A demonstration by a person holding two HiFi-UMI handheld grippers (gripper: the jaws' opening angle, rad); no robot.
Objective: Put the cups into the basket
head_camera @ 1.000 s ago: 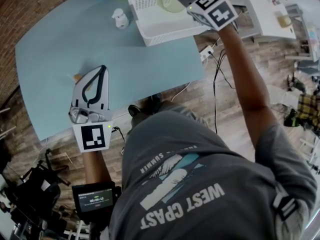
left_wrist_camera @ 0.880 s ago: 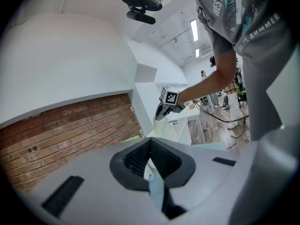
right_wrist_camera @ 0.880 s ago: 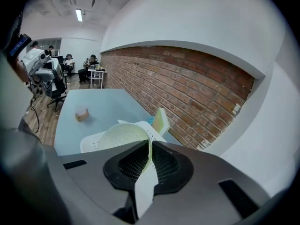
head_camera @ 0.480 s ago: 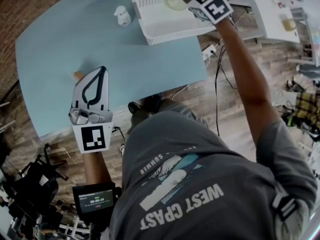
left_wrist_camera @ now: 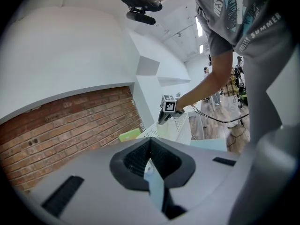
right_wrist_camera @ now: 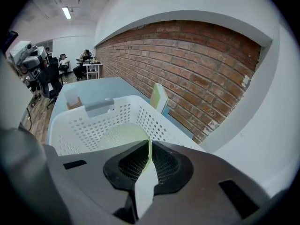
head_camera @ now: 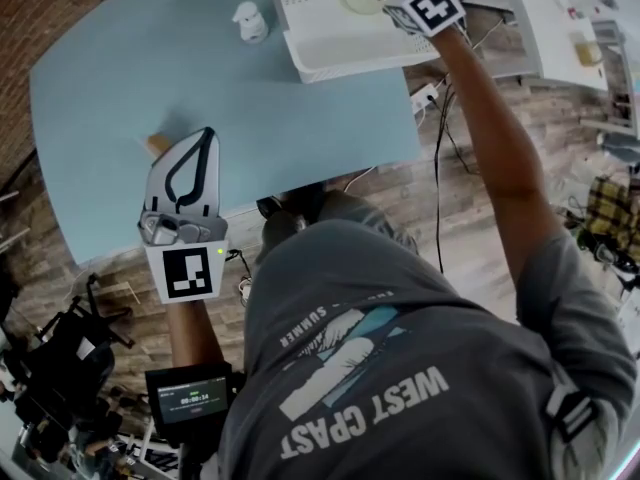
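The task is partway through, with the first cup at the basket but not yet let go. The right gripper (right_wrist_camera: pixel 149 143) has its fingers clamped on the thin rim of a pale green cup (right_wrist_camera: pixel 121 134). In the right gripper view the cup's wall runs up between the two pads. The cup hangs over the inside of the white perforated basket (head_camera: pixel 330 38), which stands at the 1 o'clock corner of the light blue table (head_camera: pixel 200 78). Whether the cup's base touches the basket floor cannot be told. No other cup shows in the part of the basket that is visible.

A small white object (head_camera: pixel 250 20), which looks like another cup, stands on the table. It is just beside the basket, at the basket's 9 o'clock, and outside it. A tan thing (head_camera: pixel 158 144) peeks out at the left gripper's 10 o'clock, and what it is cannot be made out.

The left gripper (head_camera: pixel 203 136) hovers near the table's 7 o'clock edge, well apart from the basket. Its fingers are together at the tips with nothing between them.

What is left, as a judgement, is to release the green cup into the basket and then fetch the white object. The tan thing would follow if it proves to be a cup.
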